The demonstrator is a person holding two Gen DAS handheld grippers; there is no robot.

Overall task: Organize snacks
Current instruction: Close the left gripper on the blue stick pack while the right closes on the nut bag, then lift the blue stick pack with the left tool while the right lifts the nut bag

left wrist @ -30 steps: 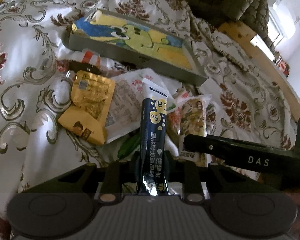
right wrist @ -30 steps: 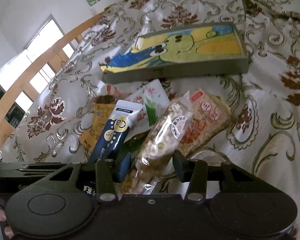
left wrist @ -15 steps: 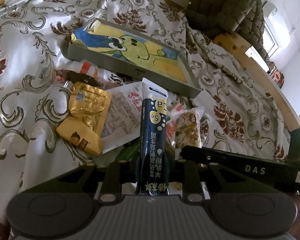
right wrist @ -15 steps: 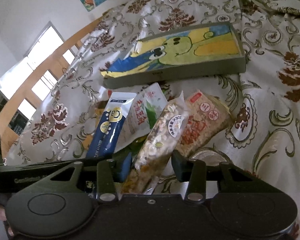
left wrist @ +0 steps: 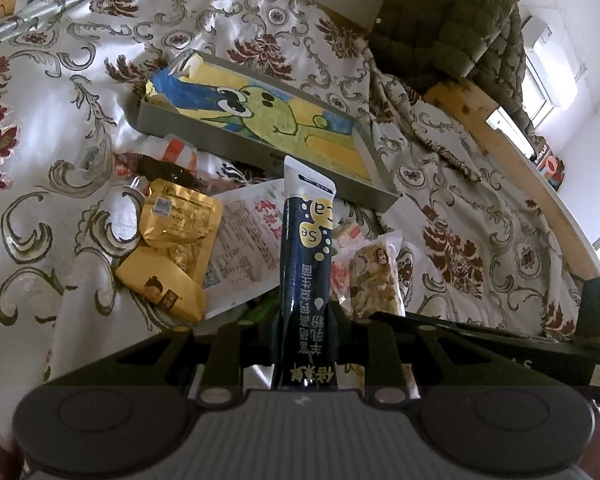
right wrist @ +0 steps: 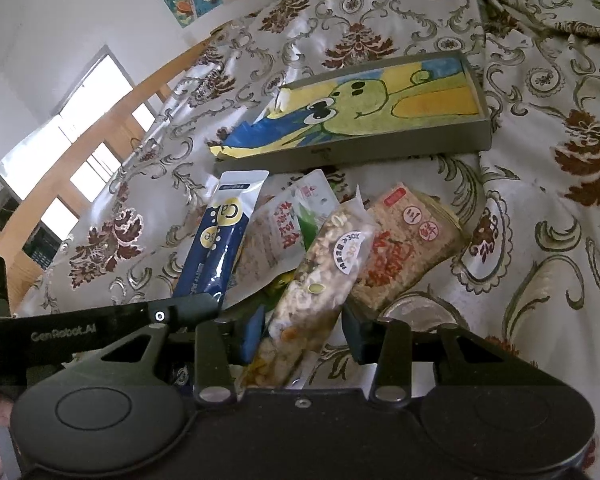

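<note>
My left gripper [left wrist: 306, 320] is shut on the lower end of a dark blue stick pack [left wrist: 306, 248], which stands up above the snack pile; the same stick pack [right wrist: 220, 240] shows left of centre in the right wrist view. My right gripper [right wrist: 302, 332] is shut on a clear nut bar pack [right wrist: 324, 276], its pads touching both sides. That nut bar [left wrist: 374, 280] lies just right of the stick pack. Beyond the pile sits a grey tray [left wrist: 260, 152] lined with a frog drawing, the tray [right wrist: 360, 152] holding no snacks.
On the patterned bedspread lie an orange cracker pack [right wrist: 408, 248], a white pack [left wrist: 248, 240], gold packs [left wrist: 180, 220] and a red-and-white wrapper [left wrist: 172, 152]. A dark jacket [left wrist: 440, 20] lies at the back right. A wooden bed rail [left wrist: 520, 152] borders the bed.
The left gripper has tilted up a little with the stick pack, so the tray sits lower in its view. The right jaws have narrowed onto the nut bar.
</note>
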